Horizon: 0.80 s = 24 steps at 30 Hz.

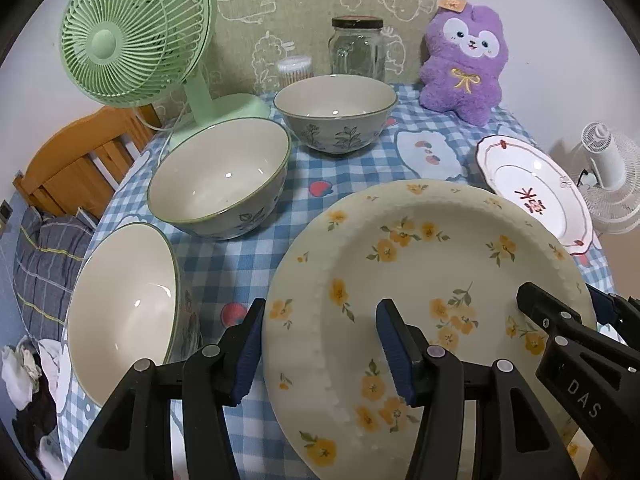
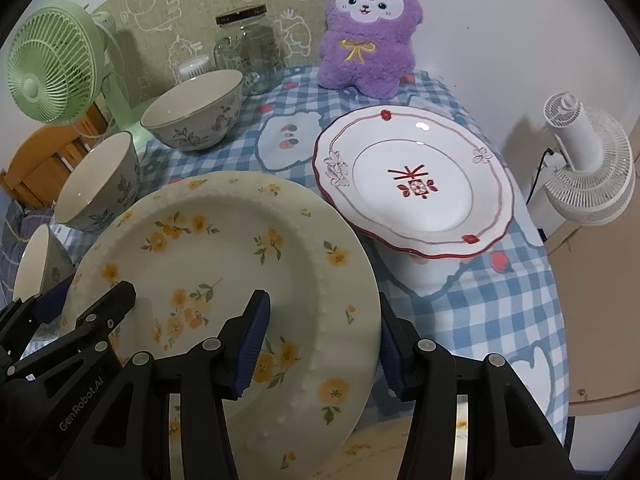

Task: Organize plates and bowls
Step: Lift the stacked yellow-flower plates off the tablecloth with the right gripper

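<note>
A cream plate with yellow flowers point(image 1: 420, 264) point(image 2: 240, 248) is held by both grippers just above the checked tablecloth. My left gripper point(image 1: 322, 356) point(image 2: 86, 300) is shut on its left rim, one pad on top and one under the edge. My right gripper point(image 2: 323, 348) point(image 1: 576, 308) is shut on its right rim the same way. A sliver of another yellow-flowered plate point(image 2: 360, 446) shows beneath it. A white plate with a red rim point(image 1: 536, 196) point(image 2: 416, 184) lies to the right. Three leaf-patterned bowls point(image 1: 332, 114) point(image 1: 220, 178) point(image 1: 124, 308) stand in a row at the left.
At the back stand a green fan point(image 1: 136, 36), a glass jar point(image 1: 358, 46), a cotton-swab tub point(image 1: 296, 66) and a purple plush toy point(image 1: 464, 64). A white fan point(image 2: 584, 164) stands off the table's right edge. A wooden frame point(image 1: 80, 160) lies past the left edge.
</note>
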Tool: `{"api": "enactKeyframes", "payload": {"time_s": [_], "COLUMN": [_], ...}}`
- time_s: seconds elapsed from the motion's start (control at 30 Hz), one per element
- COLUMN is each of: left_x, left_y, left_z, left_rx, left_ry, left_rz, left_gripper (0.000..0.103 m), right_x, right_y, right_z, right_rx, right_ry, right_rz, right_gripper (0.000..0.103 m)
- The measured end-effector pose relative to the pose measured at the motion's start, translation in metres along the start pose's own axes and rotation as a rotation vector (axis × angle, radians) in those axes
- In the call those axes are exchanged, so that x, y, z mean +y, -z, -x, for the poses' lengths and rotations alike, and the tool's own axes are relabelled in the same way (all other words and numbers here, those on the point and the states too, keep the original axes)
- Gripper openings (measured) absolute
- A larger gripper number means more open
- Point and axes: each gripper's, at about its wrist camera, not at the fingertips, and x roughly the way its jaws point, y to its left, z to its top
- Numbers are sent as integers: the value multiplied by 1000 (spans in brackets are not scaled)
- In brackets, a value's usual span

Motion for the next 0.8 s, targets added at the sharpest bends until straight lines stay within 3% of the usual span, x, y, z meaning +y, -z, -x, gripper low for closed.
{"api": "enactKeyframes", "payload": {"time_s": [0.8], "left_x": [-42], "left_y": [34], "left_z": [67], "left_rx": [-96], "left_ry": [51], "left_rz": [-35], "left_gripper": [55], "right_x": [-44], "right_y": [46], "right_z": [77], "right_rx": [-105], "right_ry": [50], "right_rz": [-37], "right_gripper": [54]}}
